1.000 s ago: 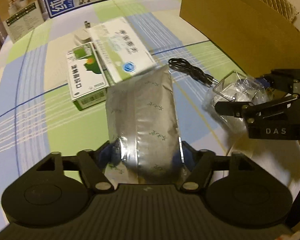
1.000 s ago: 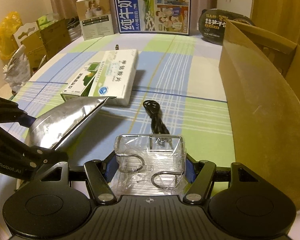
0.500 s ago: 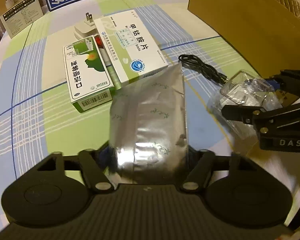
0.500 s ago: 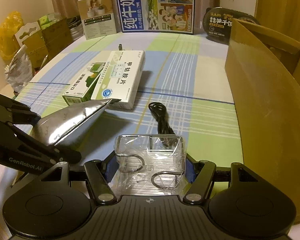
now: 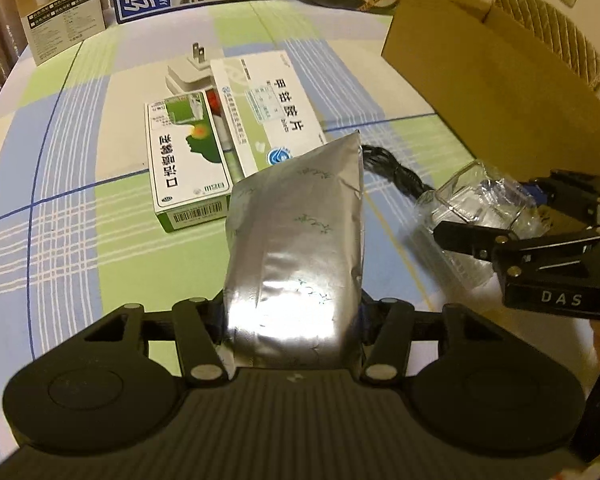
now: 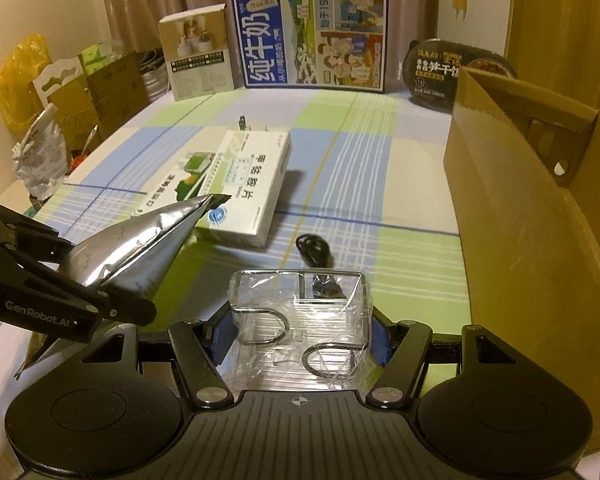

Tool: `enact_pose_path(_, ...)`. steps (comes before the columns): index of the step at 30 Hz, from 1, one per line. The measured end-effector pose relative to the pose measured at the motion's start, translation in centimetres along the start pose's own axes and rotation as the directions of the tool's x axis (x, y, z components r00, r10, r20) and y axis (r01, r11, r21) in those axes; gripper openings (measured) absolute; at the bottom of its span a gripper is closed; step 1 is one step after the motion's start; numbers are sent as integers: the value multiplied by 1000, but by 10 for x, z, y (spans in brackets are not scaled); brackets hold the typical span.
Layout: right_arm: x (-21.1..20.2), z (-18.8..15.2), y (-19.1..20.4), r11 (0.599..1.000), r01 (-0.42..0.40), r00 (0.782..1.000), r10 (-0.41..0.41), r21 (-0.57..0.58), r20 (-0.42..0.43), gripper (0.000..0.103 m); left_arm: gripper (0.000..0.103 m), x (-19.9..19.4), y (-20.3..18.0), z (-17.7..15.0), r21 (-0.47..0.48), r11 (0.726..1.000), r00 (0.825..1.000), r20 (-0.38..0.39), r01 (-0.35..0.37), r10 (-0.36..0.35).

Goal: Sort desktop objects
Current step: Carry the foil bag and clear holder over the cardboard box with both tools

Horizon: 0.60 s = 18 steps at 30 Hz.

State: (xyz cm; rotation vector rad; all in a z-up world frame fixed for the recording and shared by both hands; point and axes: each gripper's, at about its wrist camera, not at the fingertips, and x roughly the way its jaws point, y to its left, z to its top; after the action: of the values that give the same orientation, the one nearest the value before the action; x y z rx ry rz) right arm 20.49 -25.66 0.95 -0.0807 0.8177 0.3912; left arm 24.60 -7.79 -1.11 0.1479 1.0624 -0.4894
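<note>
A silver foil pouch [image 5: 300,232] sticks out forward from my left gripper [image 5: 292,320], whose jaws are closing with the pads against the pouch's sides. In the right wrist view the pouch [image 6: 140,236] slants up off the tablecloth, held at its low end by the left gripper [image 6: 80,280]. My right gripper [image 6: 302,336] is shut on a clear plastic pack of metal hooks [image 6: 300,360]. In the left wrist view, the right gripper [image 5: 500,216] and the pack [image 5: 468,196] hover at the right.
Two green-and-white medicine boxes [image 5: 184,168] [image 5: 268,112] lie mid-table, with a white plug charger [image 5: 188,72] behind them. A coiled black cable [image 5: 396,168] lies beside the pouch. An open cardboard box [image 6: 532,220] stands at the right. Cartons and a bowl line the far edge.
The left jaws have drawn in against the foil pouch, and the left view has shifted and rolled slightly. The right gripper and its clear pack have stayed put.
</note>
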Motion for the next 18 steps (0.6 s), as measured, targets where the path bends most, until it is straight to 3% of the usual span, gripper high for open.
enact_pose_path(12,-29,22,1,1000,-4,997,3,14,74,62,51,-28,-21,4,2,1000,998,56,-6,6)
enact_pose_path(18,-41,22,-4,1000,19,996,-21,25,85,62,51,-41,-33,7,-46,998,997,70,-32,35)
